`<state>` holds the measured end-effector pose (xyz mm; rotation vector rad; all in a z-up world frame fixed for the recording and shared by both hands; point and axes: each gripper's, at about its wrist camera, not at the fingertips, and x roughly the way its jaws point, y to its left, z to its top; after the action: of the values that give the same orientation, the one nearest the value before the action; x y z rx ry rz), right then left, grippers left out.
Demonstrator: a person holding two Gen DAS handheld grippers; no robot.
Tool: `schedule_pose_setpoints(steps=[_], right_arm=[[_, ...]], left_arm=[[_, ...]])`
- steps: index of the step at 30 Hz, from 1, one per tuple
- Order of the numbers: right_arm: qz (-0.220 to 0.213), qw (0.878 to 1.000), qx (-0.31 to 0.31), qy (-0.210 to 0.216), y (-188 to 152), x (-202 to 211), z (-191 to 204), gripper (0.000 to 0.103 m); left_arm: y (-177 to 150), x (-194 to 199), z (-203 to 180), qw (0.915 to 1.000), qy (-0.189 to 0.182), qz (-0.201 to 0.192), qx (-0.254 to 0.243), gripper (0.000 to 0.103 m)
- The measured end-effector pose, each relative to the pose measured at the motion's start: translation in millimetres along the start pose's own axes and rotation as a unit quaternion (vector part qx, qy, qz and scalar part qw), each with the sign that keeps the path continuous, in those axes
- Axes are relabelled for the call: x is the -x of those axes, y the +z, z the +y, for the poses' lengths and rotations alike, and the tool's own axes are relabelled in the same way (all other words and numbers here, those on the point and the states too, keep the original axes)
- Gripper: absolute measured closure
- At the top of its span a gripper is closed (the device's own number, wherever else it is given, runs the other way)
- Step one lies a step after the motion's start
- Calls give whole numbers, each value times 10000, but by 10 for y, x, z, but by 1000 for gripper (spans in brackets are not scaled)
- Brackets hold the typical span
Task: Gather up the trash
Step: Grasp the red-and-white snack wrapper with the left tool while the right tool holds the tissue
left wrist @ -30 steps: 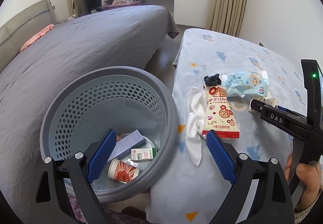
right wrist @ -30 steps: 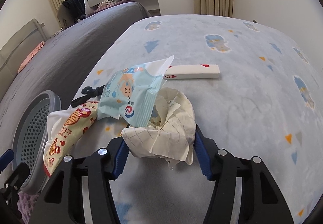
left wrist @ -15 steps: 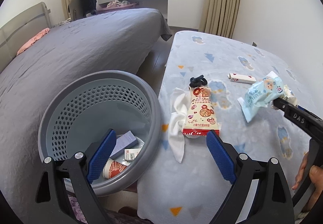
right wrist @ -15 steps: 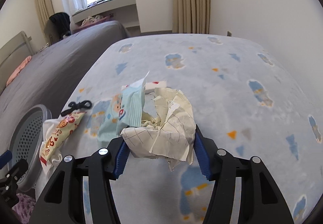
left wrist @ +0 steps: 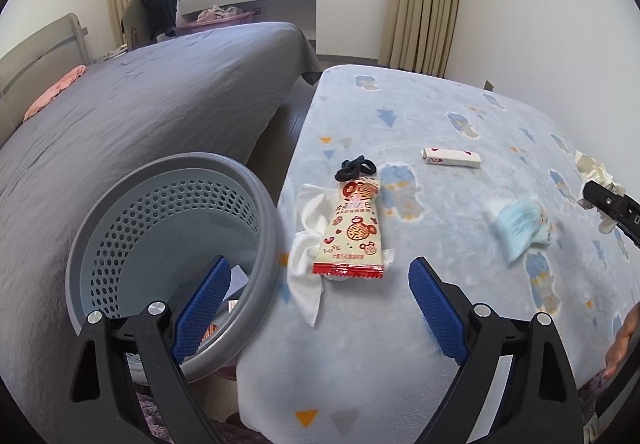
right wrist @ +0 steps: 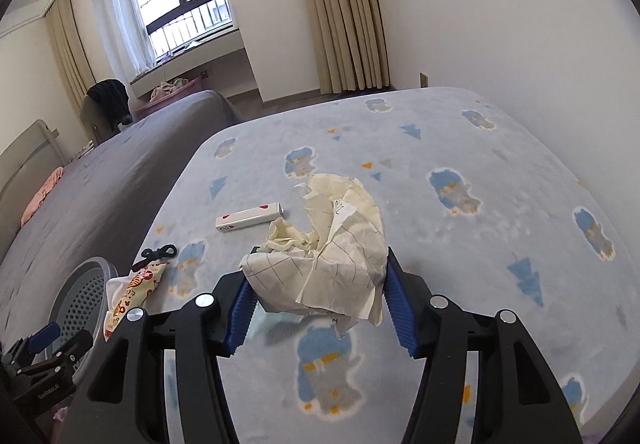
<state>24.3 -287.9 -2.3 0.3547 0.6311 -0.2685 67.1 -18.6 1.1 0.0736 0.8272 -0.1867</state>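
2 grippers split the job: right gripper (right wrist: 316, 308) clamps the crumpled paper wad (right wrist: 332, 264) lifted off the blue blanket (right wrist: 500, 244), left gripper (left wrist: 316, 308) spread empty near the grey basket (left wrist: 256, 196), likely the drop target.

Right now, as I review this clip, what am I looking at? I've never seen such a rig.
A person holds two hand-held grippers with blue pads; each carries a fisheye camera looking along its fingers. The right gripper is clamped on a crumpled cream paper wad. The left gripper is open and empty, beside the grey perforated plastic basket. On the pale blue patterned blanket lie a red-and-cream snack wrapper, white tissue, black hair tie, small white box and light blue wipes packet.
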Motion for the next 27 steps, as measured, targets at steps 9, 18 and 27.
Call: schedule_pose_setpoints(steps=[9, 18, 27], right_arm=[[191, 9995, -31, 236, -173, 12, -57, 47], [311, 9978, -3, 578, -218, -44, -6, 47], [522, 9955, -96, 786, -234, -169, -64, 47]], left_arm=[[85, -208, -85, 9998, -8, 178, 2, 14], [261, -580, -220, 9991, 85, 385, -130, 14], [389, -831, -361, 9979, 227, 538, -282, 24]])
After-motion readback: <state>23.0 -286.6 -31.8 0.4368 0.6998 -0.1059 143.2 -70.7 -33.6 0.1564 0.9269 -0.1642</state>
